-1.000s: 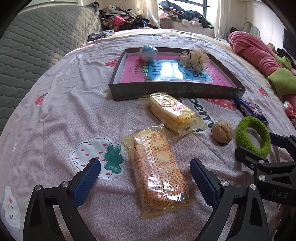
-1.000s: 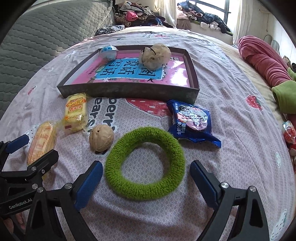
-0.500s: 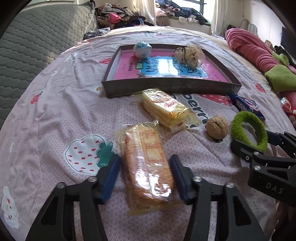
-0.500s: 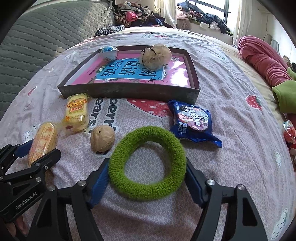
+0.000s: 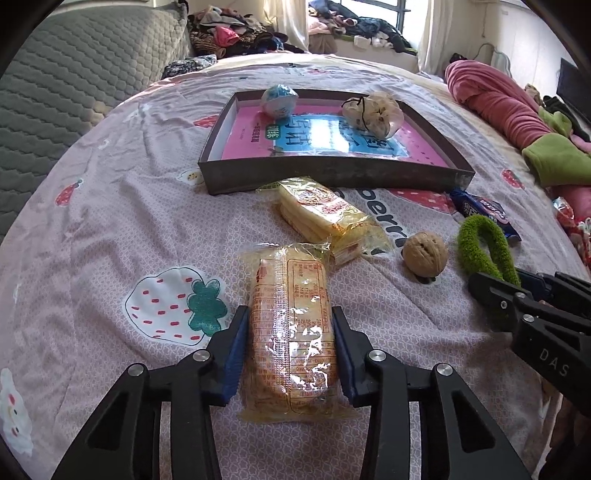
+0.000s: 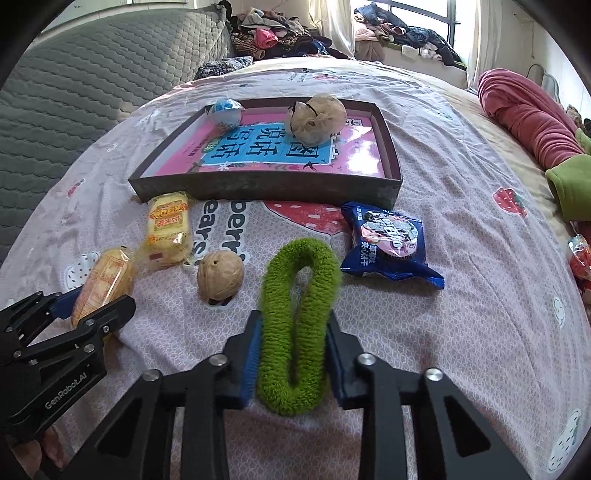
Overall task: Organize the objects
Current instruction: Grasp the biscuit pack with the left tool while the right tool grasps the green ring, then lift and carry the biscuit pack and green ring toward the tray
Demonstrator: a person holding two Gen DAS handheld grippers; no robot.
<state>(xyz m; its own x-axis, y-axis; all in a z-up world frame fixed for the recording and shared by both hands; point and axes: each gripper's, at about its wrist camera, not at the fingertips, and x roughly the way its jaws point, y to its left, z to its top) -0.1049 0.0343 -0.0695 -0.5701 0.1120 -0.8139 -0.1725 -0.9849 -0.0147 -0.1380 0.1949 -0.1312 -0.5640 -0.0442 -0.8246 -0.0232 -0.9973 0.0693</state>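
Biscuit packet point(image 5: 291, 332) lies on the bedspread point(image 5: 110, 229), pinched lengthwise by the left gripper point(image 5: 290, 347). The right gripper point(image 6: 291, 354) squeezes the green fuzzy ring point(image 6: 295, 317) into an oval. Both should lift straight, then travel toward the tray point(image 5: 332, 171) at twelve o'clock, clearing its near wall.

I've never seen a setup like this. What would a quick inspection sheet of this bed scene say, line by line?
Surface: strawberry-print bedsheet, wrinkled.
Job's things: cracker packet and green fuzzy ring gripped on the sheet; yellow snack pack, walnut and blue snack packet lie loose; box tray holds a blue-white ball and a tied bag.
Clutter: clothes pile behind the bed.
Grippers: left gripper jaws closed on the cracker packet; right gripper squeezes the ring flat.
Cables: nothing seen.
Surroundings: grey quilted headboard, pink blanket, window.
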